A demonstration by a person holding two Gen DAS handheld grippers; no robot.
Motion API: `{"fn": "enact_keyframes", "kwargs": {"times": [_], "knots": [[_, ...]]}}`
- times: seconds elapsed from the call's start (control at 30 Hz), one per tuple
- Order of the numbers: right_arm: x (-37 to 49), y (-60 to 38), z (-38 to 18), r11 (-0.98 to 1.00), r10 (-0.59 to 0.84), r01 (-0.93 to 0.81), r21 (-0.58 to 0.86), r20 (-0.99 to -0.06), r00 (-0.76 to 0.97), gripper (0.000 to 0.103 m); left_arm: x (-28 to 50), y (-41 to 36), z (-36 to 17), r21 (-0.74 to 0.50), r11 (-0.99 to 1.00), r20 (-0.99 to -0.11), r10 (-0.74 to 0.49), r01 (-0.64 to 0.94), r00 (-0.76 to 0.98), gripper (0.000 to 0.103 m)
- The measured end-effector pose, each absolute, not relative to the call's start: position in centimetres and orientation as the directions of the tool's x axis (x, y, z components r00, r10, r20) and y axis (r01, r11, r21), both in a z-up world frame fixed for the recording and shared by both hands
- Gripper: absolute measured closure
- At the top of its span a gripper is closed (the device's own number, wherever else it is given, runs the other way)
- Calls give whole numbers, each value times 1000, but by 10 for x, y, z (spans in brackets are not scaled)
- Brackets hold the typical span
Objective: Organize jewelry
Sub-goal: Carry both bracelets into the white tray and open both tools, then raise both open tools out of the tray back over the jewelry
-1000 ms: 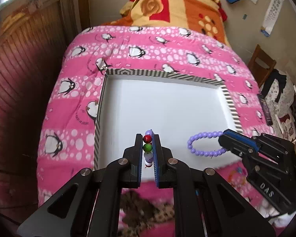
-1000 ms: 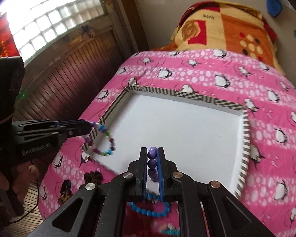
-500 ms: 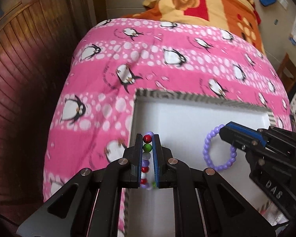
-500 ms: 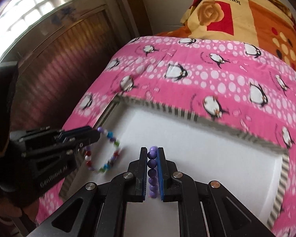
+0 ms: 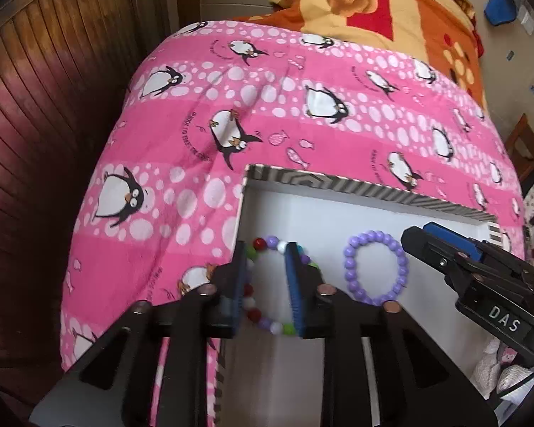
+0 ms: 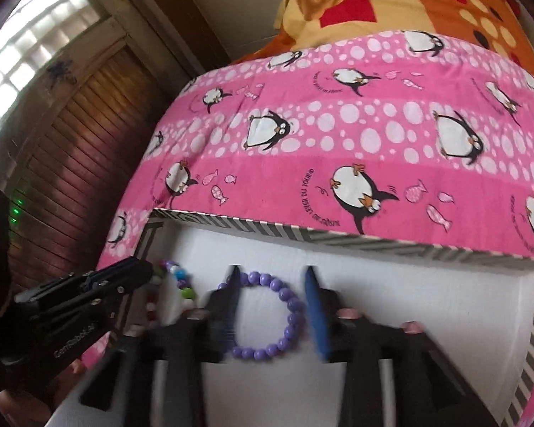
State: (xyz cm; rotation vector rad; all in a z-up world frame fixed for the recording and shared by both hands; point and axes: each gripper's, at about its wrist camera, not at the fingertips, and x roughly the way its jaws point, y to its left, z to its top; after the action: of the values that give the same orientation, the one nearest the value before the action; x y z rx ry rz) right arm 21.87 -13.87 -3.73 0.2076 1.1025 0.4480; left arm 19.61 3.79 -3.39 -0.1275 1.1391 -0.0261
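Bracelets (image 5: 375,267) now flat in tray (image 5: 373,192), both grippers' (image 5: 266,254) jaws newly wide.

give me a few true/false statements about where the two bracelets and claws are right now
1. Both bracelets lie inside the white tray. True.
2. The left claw is shut on the multicolored bracelet. False: its jaws stand open, with the bracelet lying between them.
3. The purple bracelet lies to the right of the multicolored one in both views. True.
4. The right claw is clamped on the purple bracelet. False: its jaws are spread wide on either side of it.
5. The tray sits on bare wooden floor. False: it rests on the pink penguin blanket.
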Motion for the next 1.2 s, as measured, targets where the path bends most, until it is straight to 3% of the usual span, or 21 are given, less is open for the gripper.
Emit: {"fn": "enact_keyframes", "kwargs": {"times": [0.2,0.67,1.2], "knots": [[186,-144,-17,905,413,-275,325,-825,385,65,174,31,-20,-74,997,-893,-51,-34,446,64],[90,-171,21,934,348,-249,256,-808,475,61,100,12,18,-69,997,-861,-51,-16,505,60],[-7,-209,19,941,331,-235,244,-810,485,61,-3,-20,18,-113,993,-879,-89,-23,469,59]]}}
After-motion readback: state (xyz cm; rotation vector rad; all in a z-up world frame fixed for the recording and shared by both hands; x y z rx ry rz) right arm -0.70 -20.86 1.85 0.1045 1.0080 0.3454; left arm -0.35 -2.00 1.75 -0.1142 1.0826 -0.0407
